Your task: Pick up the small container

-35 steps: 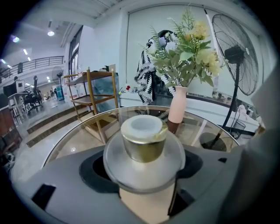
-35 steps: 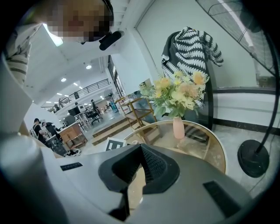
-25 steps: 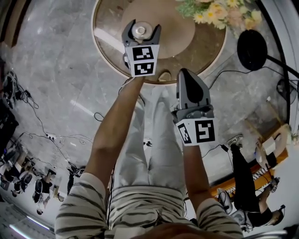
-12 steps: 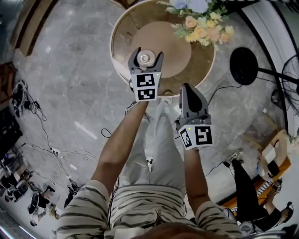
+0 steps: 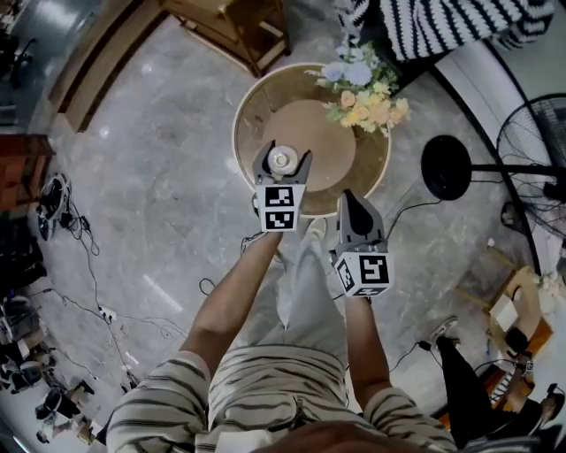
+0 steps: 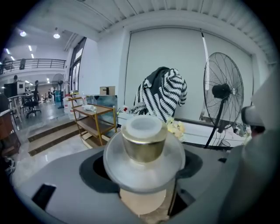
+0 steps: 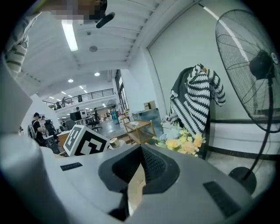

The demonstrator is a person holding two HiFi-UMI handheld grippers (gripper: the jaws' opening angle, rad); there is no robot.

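Note:
The small container point(image 5: 281, 160) is a clear jar with a gold band and a white lid. My left gripper point(image 5: 281, 165) is shut on it, a jaw on each side, and holds it upright in the air above the near-left part of the round wooden table point(image 5: 250, 103). In the left gripper view the container point(image 6: 143, 142) fills the middle, between the grey jaws of the left gripper point(image 6: 142, 175). My right gripper point(image 5: 353, 200) hangs lower right of it, off the table's edge, shut and empty. In its own view the right gripper point(image 7: 139, 173) shows its jaws together.
A flower bouquet point(image 5: 364, 95) lies on the table's far right. A standing fan point(image 5: 533, 133) with a black base point(image 5: 446, 166) is at the right. A wooden cart point(image 5: 237, 25) and a striped garment point(image 5: 442, 26) are beyond. Cables point(image 5: 66, 208) trail over the marble floor at the left.
Both grippers have risen, the left one carrying the container up with it. The table and floor now look smaller and farther below, and more of the room shows.

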